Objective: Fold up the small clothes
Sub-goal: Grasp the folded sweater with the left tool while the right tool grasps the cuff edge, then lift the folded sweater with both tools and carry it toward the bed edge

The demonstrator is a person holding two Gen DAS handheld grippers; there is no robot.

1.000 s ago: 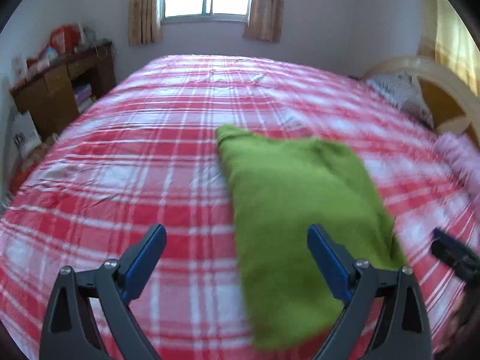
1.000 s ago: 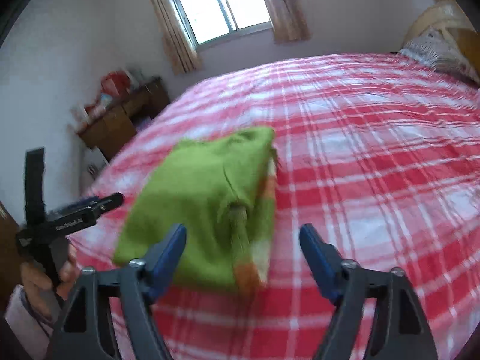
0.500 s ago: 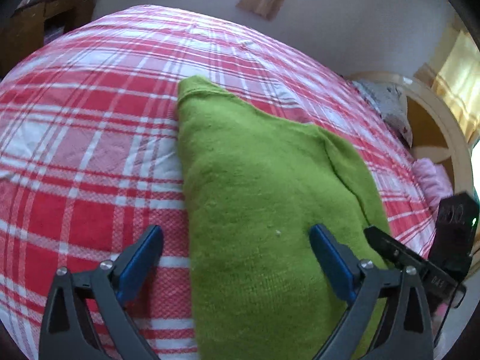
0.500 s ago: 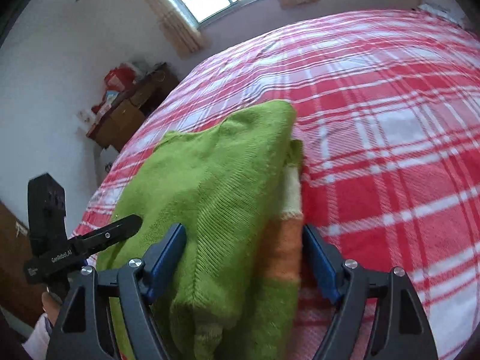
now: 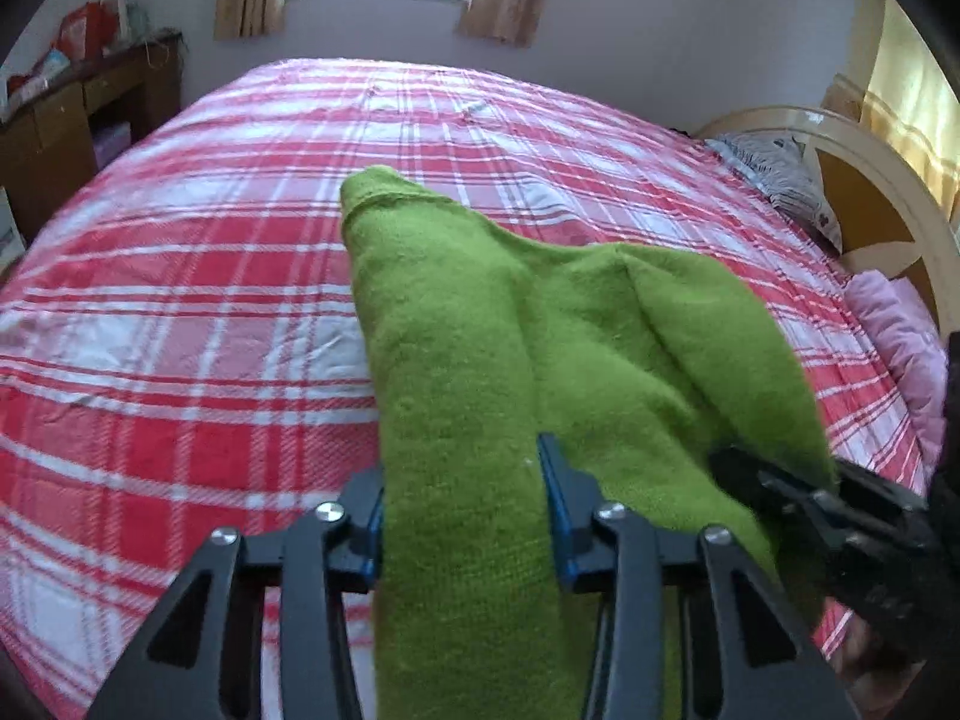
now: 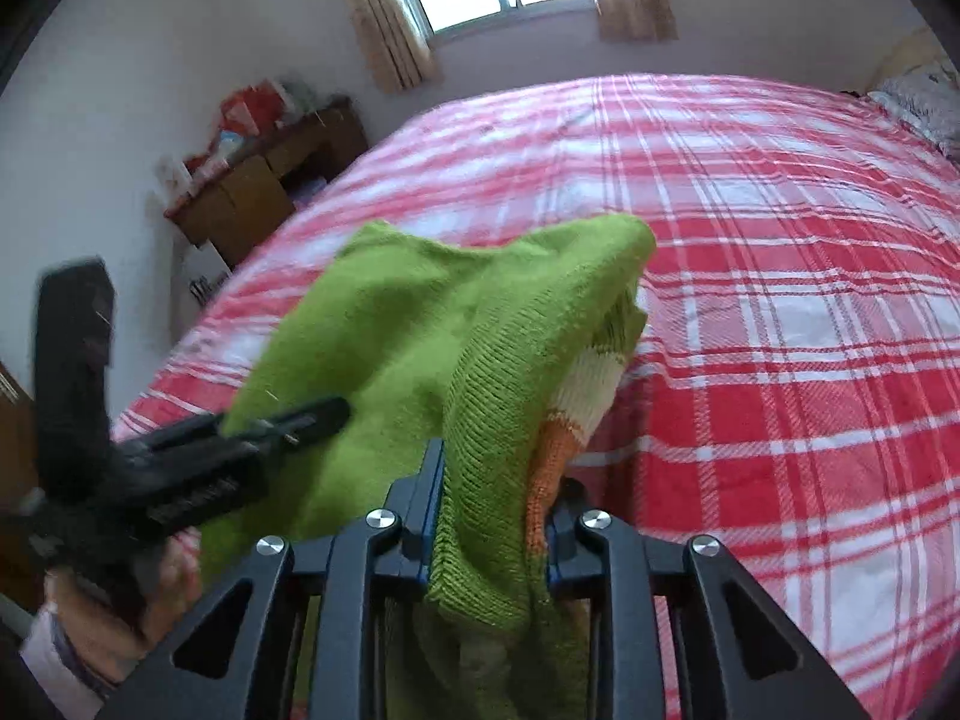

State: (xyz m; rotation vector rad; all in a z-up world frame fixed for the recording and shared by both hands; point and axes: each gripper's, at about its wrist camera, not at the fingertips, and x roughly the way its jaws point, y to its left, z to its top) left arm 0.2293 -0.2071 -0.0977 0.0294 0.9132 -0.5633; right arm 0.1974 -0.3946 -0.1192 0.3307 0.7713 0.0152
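Now both claws, left [image 5: 462, 516] and right [image 6: 489, 516], angle downward, just closed (side by side) onto the green sweater [image 5: 510, 330].

- The left tool [image 5: 462, 516] points down and away; its jaws have just been closing and now pinch green knit cloth.
- The right tool [image 6: 495, 516] does likewise at the cloth's right edge.
- A hand [image 6: 114, 624] grips the left tool's handle.

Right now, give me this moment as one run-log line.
left gripper: just closed, shut on green sweater | right gripper: just closed, shut on same sweater | near edge lifted off plaid bed
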